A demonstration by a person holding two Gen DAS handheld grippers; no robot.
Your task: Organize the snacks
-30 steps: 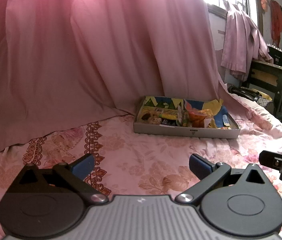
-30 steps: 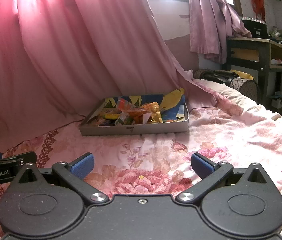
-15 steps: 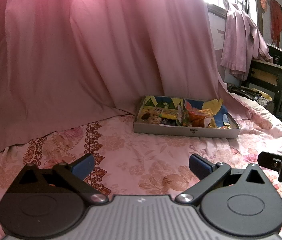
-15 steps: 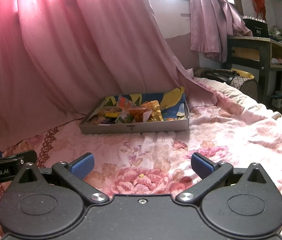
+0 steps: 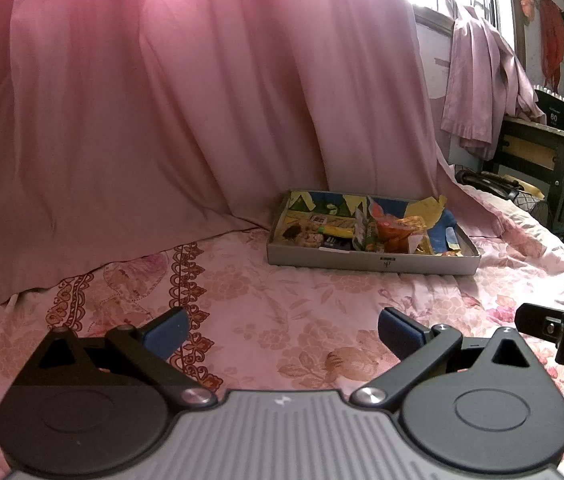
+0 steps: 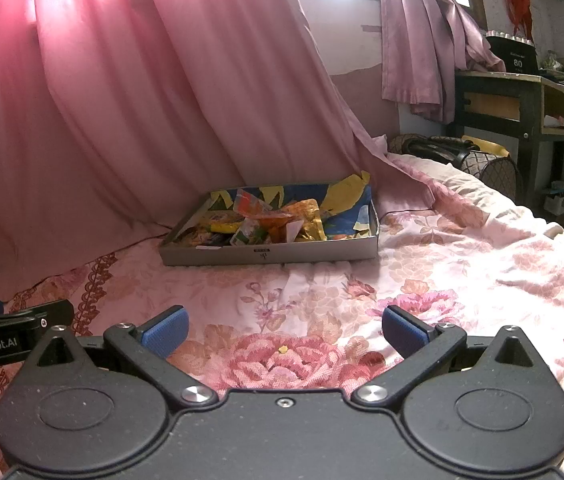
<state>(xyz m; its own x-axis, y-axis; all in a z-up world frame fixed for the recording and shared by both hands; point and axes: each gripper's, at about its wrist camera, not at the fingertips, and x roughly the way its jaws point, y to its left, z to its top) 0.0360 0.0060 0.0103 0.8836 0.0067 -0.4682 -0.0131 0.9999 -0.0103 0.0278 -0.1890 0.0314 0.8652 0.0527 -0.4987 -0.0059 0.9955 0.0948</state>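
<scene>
You're holding both the left tool (image 5: 282, 330) and right tool (image 6: 284, 328) wide and empty, the snacks (image 6: 269, 226) heaped in the tray (image 6: 322, 250) by the bed's far edge, risking crushing loose packets.

The snack packets (image 5: 366, 232) heaped in the gray tray (image 5: 370, 261) overlap so closely, and show so small, that their labels and number cannot be told; the tray's near wall hides their lower parts. In the left wrist view the right claw (image 5: 562, 330) is cut by the frame's right edge, its fingertips out of sight. In the right wrist view the left claw (image 6: 13, 322) runs off the left edge likewise. The pink curtain (image 6: 121, 100) covers whatever lies behind the bed (image 6: 422, 280).
</scene>
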